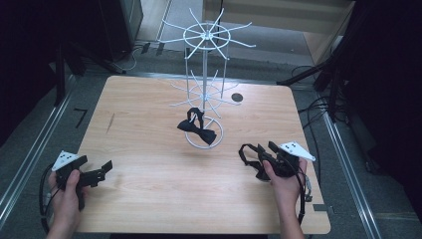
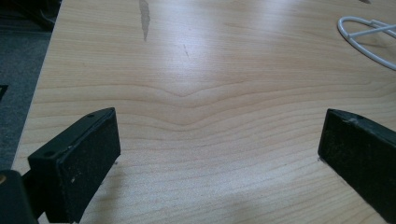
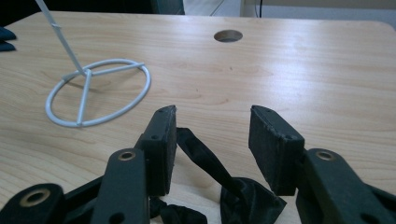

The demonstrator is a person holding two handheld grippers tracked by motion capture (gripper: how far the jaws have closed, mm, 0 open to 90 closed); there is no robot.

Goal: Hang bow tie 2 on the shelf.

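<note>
A white wire rack (image 1: 205,64) stands at the middle of the wooden table (image 1: 149,199), and a black bow tie (image 1: 196,130) hangs on one of its lower hooks, just above the ring base (image 3: 99,93). A second black bow tie with its strap (image 1: 247,153) lies on the table at the right. My right gripper (image 1: 263,158) is low over it. In the right gripper view the strap (image 3: 205,158) runs between and beneath the parted jaws of that gripper (image 3: 212,116), and neither pad presses on it. My left gripper (image 1: 103,170) rests at the table's left edge, open (image 2: 219,135) over bare wood.
A round cable hole (image 1: 237,97) sits in the table behind the rack, to the right. Dark stands and cables line the floor on both sides. A dark scuff (image 2: 144,18) marks the wood ahead of the left gripper.
</note>
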